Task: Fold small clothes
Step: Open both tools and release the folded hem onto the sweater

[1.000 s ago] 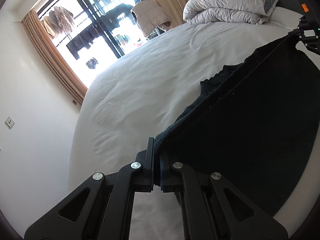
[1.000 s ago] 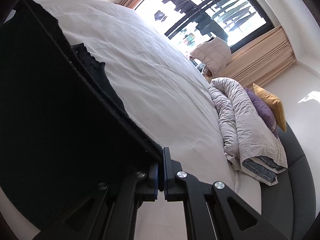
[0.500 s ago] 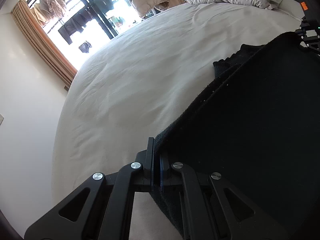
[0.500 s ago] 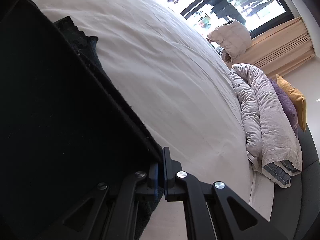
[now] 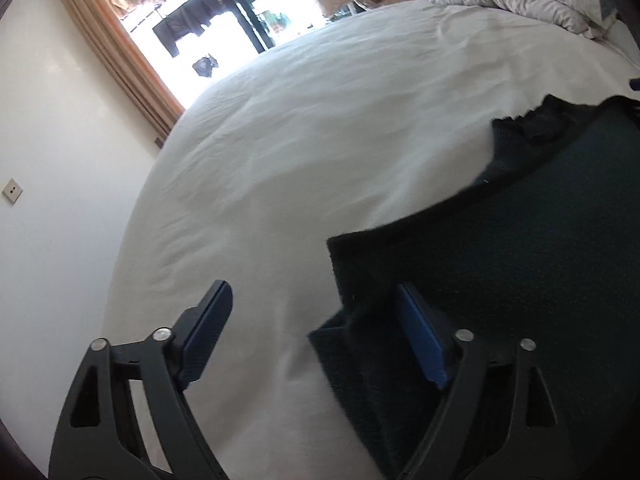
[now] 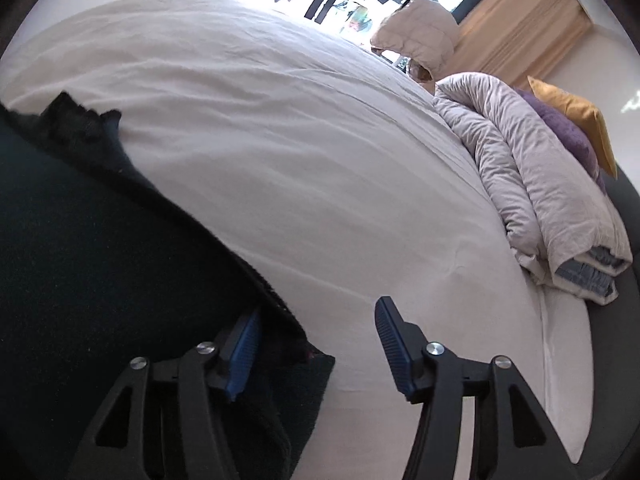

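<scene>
1. My left gripper (image 5: 312,320) is opening. Half a second ago its jaws were clamped on a corner of the dark knitted garment (image 5: 500,280); now they stand wide apart and that corner lies loose between them, brushing the right-hand pad but no longer pinched.

2. My right gripper (image 6: 316,340) is opening too. A moment ago it pinched the opposite corner; now the cloth slumps beside its left pad and the other pad stands over bare sheet.

3. What this means: I judge that I have just laid one fold down and let go. The garment (image 6: 100,260) rests flat on the white bed (image 5: 320,140), near the bed's front edge, no longer stretched in the air between my hands. A ragged lower layer sticks out beyond the folded edge on the side facing the window (image 5: 240,20), so the fold may not be squared.

4. Likely next: regrip for another fold, or smooth this one.

5. Count, left to right from the bed:
- one window with hanging laundry beyond it, past the bed's far side
- one wall socket (image 5: 12,191), left of the bed
- one dark garment, on the bed
- two grippers, both released
- one padded beige jacket (image 6: 416,32), by the window
- one rolled grey duvet (image 6: 540,184), on the bed's right end
- two cushions beside the duvet, one purple (image 6: 568,136), one mustard (image 6: 576,116)
</scene>
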Available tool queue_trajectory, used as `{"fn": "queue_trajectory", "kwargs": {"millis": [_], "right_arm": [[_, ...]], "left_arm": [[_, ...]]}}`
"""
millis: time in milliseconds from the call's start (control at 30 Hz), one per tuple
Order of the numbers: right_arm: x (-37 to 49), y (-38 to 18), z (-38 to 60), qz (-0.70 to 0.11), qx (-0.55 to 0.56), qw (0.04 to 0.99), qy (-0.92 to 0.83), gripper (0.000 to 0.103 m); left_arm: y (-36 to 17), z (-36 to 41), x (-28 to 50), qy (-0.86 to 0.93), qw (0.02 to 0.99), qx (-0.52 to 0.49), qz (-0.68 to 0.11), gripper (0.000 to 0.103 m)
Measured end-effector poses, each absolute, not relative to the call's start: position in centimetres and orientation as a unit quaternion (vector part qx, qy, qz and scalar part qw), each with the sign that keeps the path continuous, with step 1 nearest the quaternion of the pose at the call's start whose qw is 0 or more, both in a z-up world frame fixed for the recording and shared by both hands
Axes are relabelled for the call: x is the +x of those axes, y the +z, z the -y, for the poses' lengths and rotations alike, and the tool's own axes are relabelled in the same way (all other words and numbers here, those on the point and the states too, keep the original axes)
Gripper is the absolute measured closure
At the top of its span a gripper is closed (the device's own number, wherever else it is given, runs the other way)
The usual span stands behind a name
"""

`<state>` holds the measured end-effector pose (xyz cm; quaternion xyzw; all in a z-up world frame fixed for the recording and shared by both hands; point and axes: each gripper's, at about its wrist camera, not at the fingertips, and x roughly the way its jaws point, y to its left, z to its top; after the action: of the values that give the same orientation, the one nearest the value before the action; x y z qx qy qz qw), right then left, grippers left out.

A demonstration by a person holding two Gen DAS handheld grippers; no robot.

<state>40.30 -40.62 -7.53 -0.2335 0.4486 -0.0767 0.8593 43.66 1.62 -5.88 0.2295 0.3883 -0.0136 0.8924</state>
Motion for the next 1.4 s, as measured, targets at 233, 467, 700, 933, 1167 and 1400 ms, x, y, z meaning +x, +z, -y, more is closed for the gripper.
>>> {"fn": "queue_trajectory", "kwargs": {"millis": [233, 467, 700, 933, 1167, 1400], "right_arm": [[36.3, -2.5, 41.7, -0.399, -0.09, 0.912, -0.039, 0.052], [33.3, -3.0, 39.1, -0.386, 0.155, 0.902, 0.115, 0.059], [34.8, -8.6, 38.3, -0.43, 0.211, 0.871, 0.108, 0.061], [34.0, -10.0, 45.8, -0.387, 0.302, 0.871, 0.016, 0.085], [30.2, -6.4, 49.8, -0.31, 0.329, 0.889, -0.067, 0.063], [31.5, -5.2, 40.4, -0.324, 0.333, 0.875, 0.133, 0.063]], "left_arm": [[-1.3, -3.7, 41.6, -0.003, 0.922, 0.175, -0.346, 0.018], [-2.3, 2.4, 38.7, -0.075, 0.918, 0.143, -0.363, 0.019], [-9.7, 0.6, 39.7, -0.045, 0.899, 0.093, -0.426, 0.024], [-10.2, 0.5, 39.8, -0.041, 0.901, 0.093, -0.423, 0.023], [-9.8, -0.8, 39.1, -0.039, 0.904, 0.092, -0.415, 0.023], [-9.7, -0.8, 38.9, -0.035, 0.906, 0.1, -0.409, 0.023]]}}
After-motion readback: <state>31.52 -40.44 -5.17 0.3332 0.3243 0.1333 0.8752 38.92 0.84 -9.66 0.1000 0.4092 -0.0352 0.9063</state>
